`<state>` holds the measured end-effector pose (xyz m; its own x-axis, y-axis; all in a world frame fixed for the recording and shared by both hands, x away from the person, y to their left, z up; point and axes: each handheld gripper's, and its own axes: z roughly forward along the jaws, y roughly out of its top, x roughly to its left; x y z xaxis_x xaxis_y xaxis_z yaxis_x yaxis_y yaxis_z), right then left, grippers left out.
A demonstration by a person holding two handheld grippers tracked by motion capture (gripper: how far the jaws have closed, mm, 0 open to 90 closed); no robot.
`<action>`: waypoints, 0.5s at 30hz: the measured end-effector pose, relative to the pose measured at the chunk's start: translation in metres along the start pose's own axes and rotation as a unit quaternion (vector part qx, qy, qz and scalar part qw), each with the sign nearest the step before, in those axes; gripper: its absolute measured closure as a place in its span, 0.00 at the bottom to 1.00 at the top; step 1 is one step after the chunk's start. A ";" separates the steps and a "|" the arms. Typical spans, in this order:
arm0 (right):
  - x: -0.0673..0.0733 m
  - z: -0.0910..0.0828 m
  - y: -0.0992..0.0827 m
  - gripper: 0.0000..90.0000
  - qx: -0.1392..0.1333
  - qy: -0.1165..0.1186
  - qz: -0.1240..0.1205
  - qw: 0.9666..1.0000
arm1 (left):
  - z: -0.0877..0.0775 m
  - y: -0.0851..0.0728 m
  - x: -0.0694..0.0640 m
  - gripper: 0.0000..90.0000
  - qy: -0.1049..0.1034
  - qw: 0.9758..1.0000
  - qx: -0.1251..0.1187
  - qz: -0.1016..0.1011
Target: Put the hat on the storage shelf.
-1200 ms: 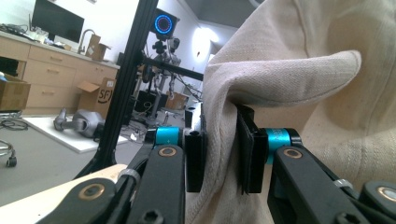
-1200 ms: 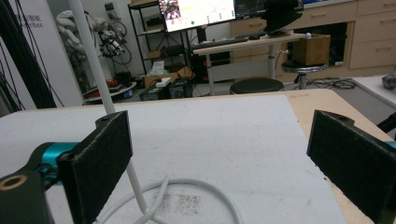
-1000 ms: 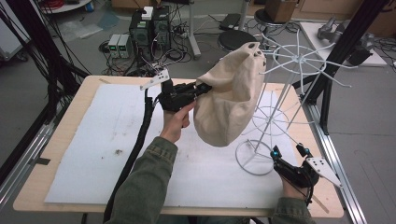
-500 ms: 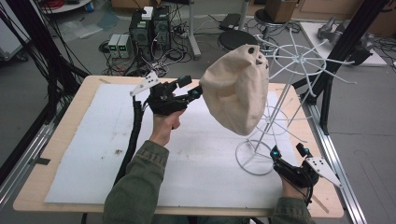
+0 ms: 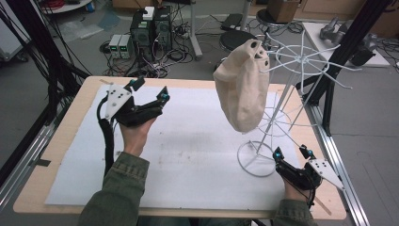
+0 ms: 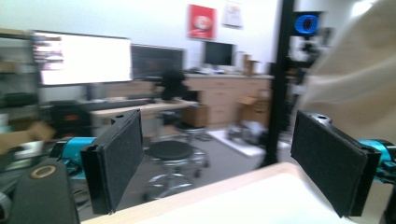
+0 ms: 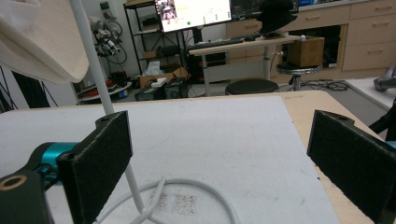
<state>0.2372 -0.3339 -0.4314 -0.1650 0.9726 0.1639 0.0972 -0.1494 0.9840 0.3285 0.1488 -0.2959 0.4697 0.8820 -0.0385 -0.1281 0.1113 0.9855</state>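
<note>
The cloth bag [image 5: 242, 87] is hanging by its top from an arm of the white wire rack [image 5: 301, 59], its body dangling clear above the white mat [image 5: 188, 155]. The left gripper [image 5: 150, 92] is standing well apart from the bag over the mat's far left part, its jaws spread wide with nothing between them; they have just been opening. The right gripper [image 5: 289, 153] is resting by the rack's ring base [image 5: 256, 160], jaws apart too and gripping nothing, though in the right gripper view the rack's thin pole [image 7: 95, 70] is passing close by one pad [image 7: 100, 163], and whether it is touching is hard to tell.

To finish this step well, the left hand is best kept drawing straight away so it is not brushing the bag and swinging it off its hook, while the right gripper is staying ready to steady the base.

A second ago the left gripper was clamped on the bag's side. Since then it has let go and backed off to the left, and the bag has settled against the rack. The right gripper is where it was.
</note>
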 end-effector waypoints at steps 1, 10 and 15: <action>0.000 -0.001 0.000 0.07 0.003 0.000 0.000 1.000 | -0.004 0.000 0.003 0.19 0.013 1.000 0.000 0.003; 0.000 -0.002 0.000 0.07 -0.002 -0.005 0.003 1.000 | -0.033 0.004 0.013 0.18 0.116 0.992 -0.005 0.057; 0.000 -0.002 0.000 0.07 0.000 -0.005 0.000 1.000 | -0.050 -0.002 0.022 0.19 0.141 0.988 -0.004 0.056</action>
<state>0.2354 -0.3348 -0.4310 -0.1558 0.9742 0.1633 0.0963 -0.1496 0.9841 0.2952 0.1910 -0.3065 0.1902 0.9814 0.0247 -0.1733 0.0088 0.9848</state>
